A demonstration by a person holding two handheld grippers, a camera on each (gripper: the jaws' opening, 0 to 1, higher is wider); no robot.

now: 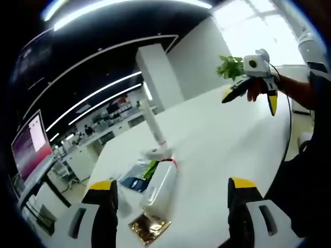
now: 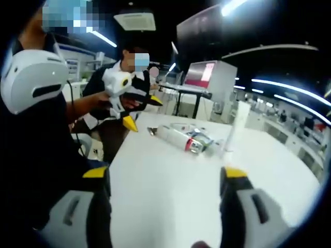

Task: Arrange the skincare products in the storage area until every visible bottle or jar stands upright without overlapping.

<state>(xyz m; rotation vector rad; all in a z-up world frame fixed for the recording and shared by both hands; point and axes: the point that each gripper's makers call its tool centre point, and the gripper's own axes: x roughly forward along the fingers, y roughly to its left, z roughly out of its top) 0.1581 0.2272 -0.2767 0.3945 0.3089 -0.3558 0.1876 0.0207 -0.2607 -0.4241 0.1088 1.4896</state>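
Note:
A white bottle (image 1: 161, 186) lies on its side on the white table (image 1: 217, 139), its gold cap (image 1: 149, 227) towards me, just beyond and between the jaws of my open left gripper (image 1: 172, 184). Behind it a tall slim white tube (image 1: 155, 129) stands upright beside a low white jar (image 1: 158, 153) and a blue-green packet (image 1: 135, 181). My right gripper (image 1: 251, 101) hangs open and empty above the far table. In the right gripper view the lying bottle (image 2: 178, 138) and upright tube (image 2: 235, 126) sit far ahead of the open right gripper (image 2: 165, 173); the left gripper (image 2: 143, 112) hovers open at the left.
A potted plant (image 1: 230, 67) stands at the table's far end. A monitor (image 1: 31, 144) is off to the left, another screen (image 2: 204, 75) behind the table. A second person (image 2: 129, 67) sits beyond the table edge. Bare table (image 2: 170, 196) lies in front of the right gripper.

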